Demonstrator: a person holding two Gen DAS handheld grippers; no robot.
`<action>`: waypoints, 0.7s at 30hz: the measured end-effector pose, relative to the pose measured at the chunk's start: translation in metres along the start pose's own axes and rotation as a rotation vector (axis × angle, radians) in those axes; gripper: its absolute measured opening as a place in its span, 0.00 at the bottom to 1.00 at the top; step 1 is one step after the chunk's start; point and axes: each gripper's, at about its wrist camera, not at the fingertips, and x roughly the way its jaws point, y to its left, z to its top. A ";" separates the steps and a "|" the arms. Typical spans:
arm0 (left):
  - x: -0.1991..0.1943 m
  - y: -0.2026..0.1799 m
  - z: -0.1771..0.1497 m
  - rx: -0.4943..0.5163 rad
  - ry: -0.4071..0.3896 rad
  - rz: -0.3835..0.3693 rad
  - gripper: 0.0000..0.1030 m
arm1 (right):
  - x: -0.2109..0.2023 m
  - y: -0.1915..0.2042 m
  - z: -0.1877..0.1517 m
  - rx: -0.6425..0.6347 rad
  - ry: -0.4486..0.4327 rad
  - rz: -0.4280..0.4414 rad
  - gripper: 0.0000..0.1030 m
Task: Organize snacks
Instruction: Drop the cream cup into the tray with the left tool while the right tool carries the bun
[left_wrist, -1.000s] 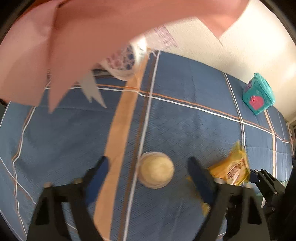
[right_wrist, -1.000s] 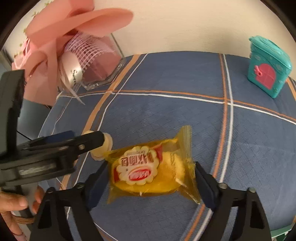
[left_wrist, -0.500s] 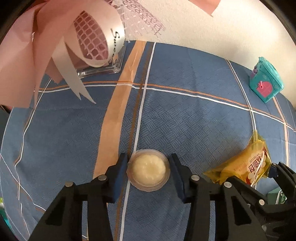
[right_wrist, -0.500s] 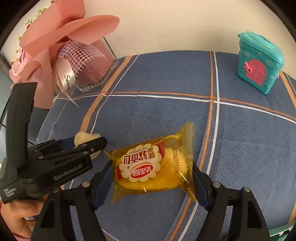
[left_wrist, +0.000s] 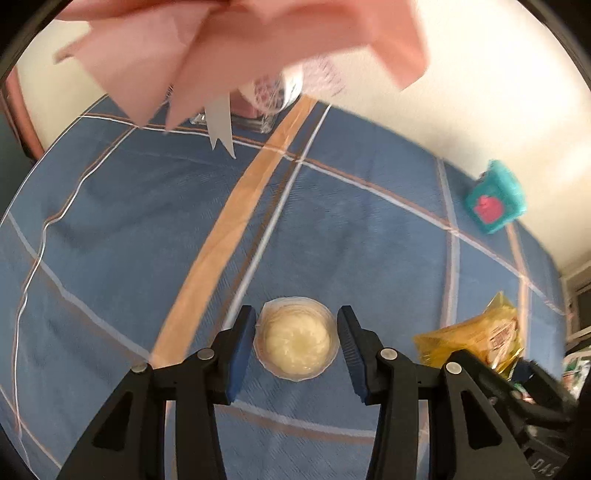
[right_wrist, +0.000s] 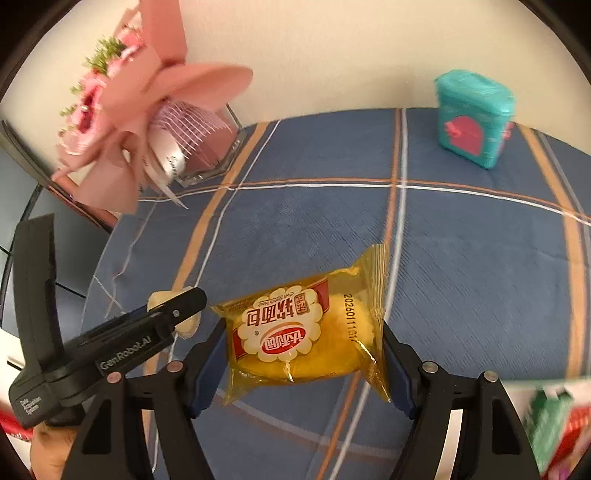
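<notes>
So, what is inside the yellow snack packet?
Through the clear part of the yellow snack packet a round yellow cake shows, held in the right hand-held gripper. The printed label covers its left part.

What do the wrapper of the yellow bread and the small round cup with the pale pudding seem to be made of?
The bread wrapper looks like thin glossy plastic film: it is see-through yellow, shiny and creased, with crimped ends. The pudding cup seems to be clear thin plastic, since the pale filling shows through its rim; motion blur leaves this less sure.
</notes>
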 end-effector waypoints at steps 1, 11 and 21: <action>-0.009 -0.003 -0.005 -0.001 -0.007 -0.007 0.46 | -0.010 0.000 -0.004 0.003 -0.009 -0.003 0.74; -0.096 -0.060 -0.043 0.049 -0.067 -0.107 0.46 | -0.112 -0.023 -0.055 0.070 -0.096 -0.068 0.74; -0.101 -0.118 -0.107 0.119 -0.035 -0.174 0.18 | -0.174 -0.103 -0.130 0.231 -0.123 -0.149 0.74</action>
